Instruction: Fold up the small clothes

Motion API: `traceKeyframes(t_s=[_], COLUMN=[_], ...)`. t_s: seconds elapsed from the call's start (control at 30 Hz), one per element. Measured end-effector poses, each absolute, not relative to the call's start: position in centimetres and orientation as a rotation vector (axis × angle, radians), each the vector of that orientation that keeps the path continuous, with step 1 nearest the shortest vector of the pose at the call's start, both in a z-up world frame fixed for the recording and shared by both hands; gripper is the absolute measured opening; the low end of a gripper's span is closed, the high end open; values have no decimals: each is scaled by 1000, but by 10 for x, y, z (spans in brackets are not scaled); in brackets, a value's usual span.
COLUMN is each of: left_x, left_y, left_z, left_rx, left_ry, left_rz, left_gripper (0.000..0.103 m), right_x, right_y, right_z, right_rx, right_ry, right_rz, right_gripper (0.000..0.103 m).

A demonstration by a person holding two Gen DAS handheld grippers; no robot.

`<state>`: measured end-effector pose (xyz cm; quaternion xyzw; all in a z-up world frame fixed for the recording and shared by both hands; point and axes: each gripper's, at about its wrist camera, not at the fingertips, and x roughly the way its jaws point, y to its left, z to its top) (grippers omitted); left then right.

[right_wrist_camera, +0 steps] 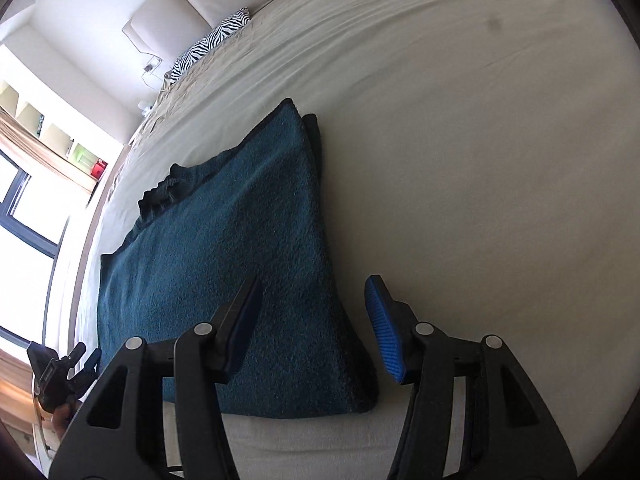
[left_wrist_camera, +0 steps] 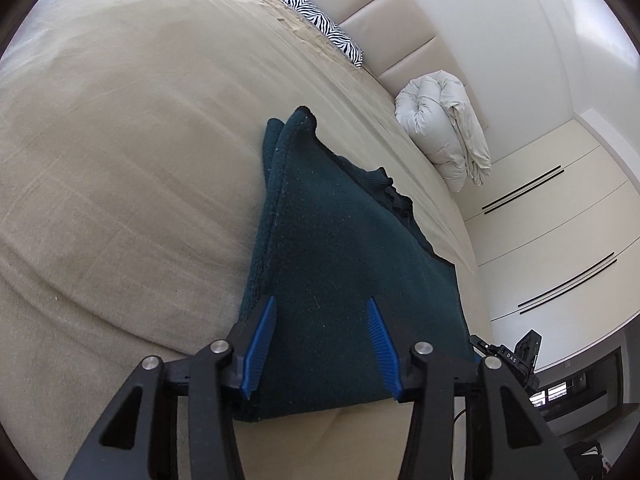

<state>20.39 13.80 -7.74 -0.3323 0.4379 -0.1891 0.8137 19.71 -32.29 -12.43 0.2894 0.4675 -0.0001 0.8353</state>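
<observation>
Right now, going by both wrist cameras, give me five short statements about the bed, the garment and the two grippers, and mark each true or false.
1. The dark teal garment lies on the bed sheet. True.
2. The left gripper is clamped shut on the garment. False: its jaws stand apart, the blue pads not pressing the cloth.
3. A zebra-striped pillow sits near the headboard. True.
4. The right gripper hangs beyond the garment's edge, over bare sheet only. False: one finger is over the garment, the other over the sheet.
5. The rolled white duvet lies on top of the garment. False: it rests apart, by the headboard.
</observation>
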Motion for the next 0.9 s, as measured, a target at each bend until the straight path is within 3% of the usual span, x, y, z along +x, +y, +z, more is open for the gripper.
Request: traceKeyframes(t_s=[0.2,0.27,0.33,0.47,0.6,0.67,0.9], left_x=[197,195,193,192,193,194,190], left_y=[140,140,137,128,121,122,131], left_z=[-79,-78,-75,-69,-71,-73,-70], left_rx=[-666,-657,-626,-559,-522,-518,-502], left_ry=[934,929,920,910,919,923,904], left_rz=[-373,-365,-355,-345,-349,-343,-310], left_gripper=[31,31,31,29,5,5,2], right_x=[185,184,183,184,183,182,176], right_y=[-322,-324,-326,-325,-321,-317,-309], right_z=[-125,-125,-125,-121,-117,-114,-102], right_rx=[581,587,582,551,500,457,397], right_ry=[1004,997,995,984,977,977,952], right_rz=[3,-1,2,-6,-21,-34,-52], right_gripper=[43,43,34,30,14,7,6])
